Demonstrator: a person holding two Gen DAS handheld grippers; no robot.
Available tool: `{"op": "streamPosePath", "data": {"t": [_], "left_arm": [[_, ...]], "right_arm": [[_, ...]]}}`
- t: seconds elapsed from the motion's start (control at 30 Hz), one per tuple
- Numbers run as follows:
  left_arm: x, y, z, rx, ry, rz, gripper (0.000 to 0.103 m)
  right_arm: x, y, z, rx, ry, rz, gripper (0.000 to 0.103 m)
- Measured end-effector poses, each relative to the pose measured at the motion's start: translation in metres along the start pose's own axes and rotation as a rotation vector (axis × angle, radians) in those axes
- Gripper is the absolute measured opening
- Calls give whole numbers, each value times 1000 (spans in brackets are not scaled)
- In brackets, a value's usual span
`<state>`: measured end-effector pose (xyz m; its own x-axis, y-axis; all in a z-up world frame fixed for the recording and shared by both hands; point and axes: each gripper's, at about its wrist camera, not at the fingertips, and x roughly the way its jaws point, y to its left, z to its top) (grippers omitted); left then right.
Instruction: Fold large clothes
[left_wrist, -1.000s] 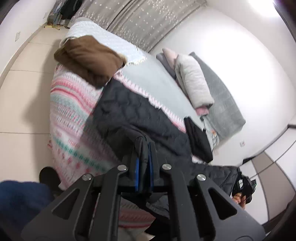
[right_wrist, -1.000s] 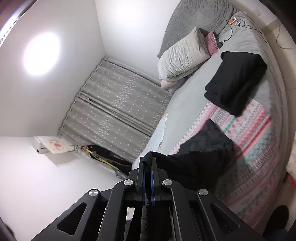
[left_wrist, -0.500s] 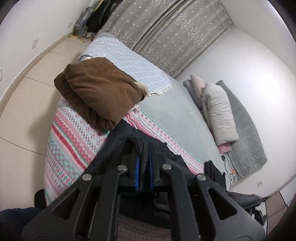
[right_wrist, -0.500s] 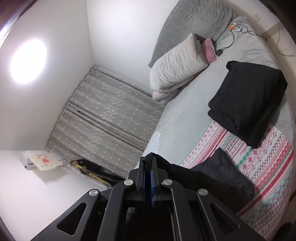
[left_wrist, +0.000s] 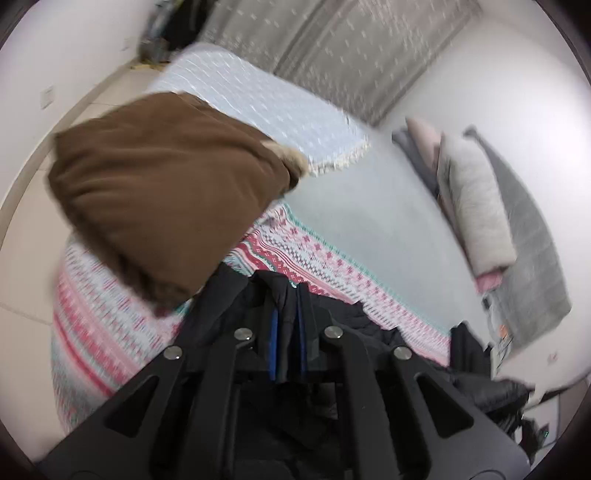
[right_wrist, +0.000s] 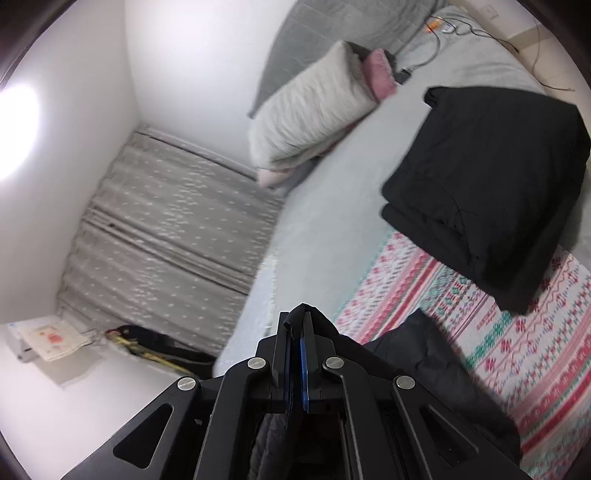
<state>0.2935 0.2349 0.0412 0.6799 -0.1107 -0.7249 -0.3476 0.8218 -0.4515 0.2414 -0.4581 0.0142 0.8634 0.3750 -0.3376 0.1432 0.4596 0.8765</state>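
Both tongs (left_wrist: 286, 306) (right_wrist: 297, 325), clenching the soft, bulky, droopy jacket's (left_wrist: 354, 317) edge, are carrying it toward the bed's (left_wrist: 369, 221) twelve o'clock.

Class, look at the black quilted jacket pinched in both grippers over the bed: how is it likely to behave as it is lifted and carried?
The black jacket is probably floppy: it bunches and drapes below the left gripper. Its padded look suggests some bulk, so folds may spring open. Held by the right gripper only at a thin edge, it may slip.

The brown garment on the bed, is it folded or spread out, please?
Folded: the brown garment lies as a compact, thick bundle with doubled edges on the bed.
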Motion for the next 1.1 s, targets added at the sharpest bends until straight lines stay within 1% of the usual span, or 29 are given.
{"op": "streamPosePath", "data": {"t": [0.07,0.13,0.2,0.23,0.27,0.3,0.33,0.37,0.4,0.43,0.47,0.5,0.53,0.57,0.6,0.63,0.7,0.73,0.77,0.8,0.83,0.87,0.9,0.93,0.97,1.0,1.03,1.07,1.1], "left_arm": [[37,1,4,15,67,10,14],[63,8,6,13,113,13,20],[86,19,9,-11,160,14,25],[91,25,12,-35,164,-1,28],[90,26,15,-42,155,-8,31],[87,24,19,-29,127,-3,40],[82,20,21,-9,97,7,52],[74,17,25,2,31,27,58],[64,16,29,21,-24,16,67],[60,18,32,24,-53,2,71],[53,20,36,20,-86,-13,72],[49,23,38,15,-97,-8,72],[46,25,39,16,-93,9,72],[47,27,39,20,-80,26,72],[46,28,38,19,-68,31,72],[45,29,37,16,-62,26,72],[40,23,32,31,-9,-1,72],[36,21,31,38,4,-18,72],[25,12,27,72,14,-49,72],[16,4,23,109,12,-62,72],[6,-6,16,160,6,-76,72],[0,-16,10,203,3,-91,72],[-6,-24,3,241,6,-108,72],[-10,-35,-9,285,31,-140,72],[-11,-42,-19,307,56,-165,72],[-11,-47,-30,329,84,-200,72],[-7,-56,-49,377,133,-245,72],[-1,-64,-61,431,178,-261,72],[8,-74,-78,513,229,-258,72]], "right_arm": [[27,-14,4,26,14,-53,3],[59,-35,5,65,39,-124,4],[85,-53,3,91,74,-181,7],[97,-63,2,112,98,-202,7],[104,-70,1,130,110,-207,7],[109,-76,2,148,112,-209,8],[112,-80,4,162,103,-214,9],[113,-82,4,172,95,-221,11],[113,-85,6,189,83,-229,13],[114,-86,7,207,71,-228,14],[115,-88,8,225,59,-214,17],[114,-88,8,238,52,-201,21],[113,-88,9,250,44,-189,24],[111,-86,10,258,32,-181,30],[111,-83,11,252,24,-181,33],[110,-75,12,210,34,-188,33],[113,-52,11,51,118,-240,34],[117,-35,5,-75,202,-273,34],[120,-22,-3,-177,269,-300,35],[121,-7,-15,-304,339,-329,38],[119,7,-30,-430,390,-345,39],[115,23,-49,-561,439,-326,40],[111,30,-59,-612,463,-289,41],[106,39,-72,-664,487,-234,41],[103,47,-84,-718,509,-201,42],[102,54,-97,-781,532,-187,43],[103,60,-113,-851,567,-183,44],[107,64,-134,-924,626,-186,46],[113,65,-153,-980,683,-188,47]]}}
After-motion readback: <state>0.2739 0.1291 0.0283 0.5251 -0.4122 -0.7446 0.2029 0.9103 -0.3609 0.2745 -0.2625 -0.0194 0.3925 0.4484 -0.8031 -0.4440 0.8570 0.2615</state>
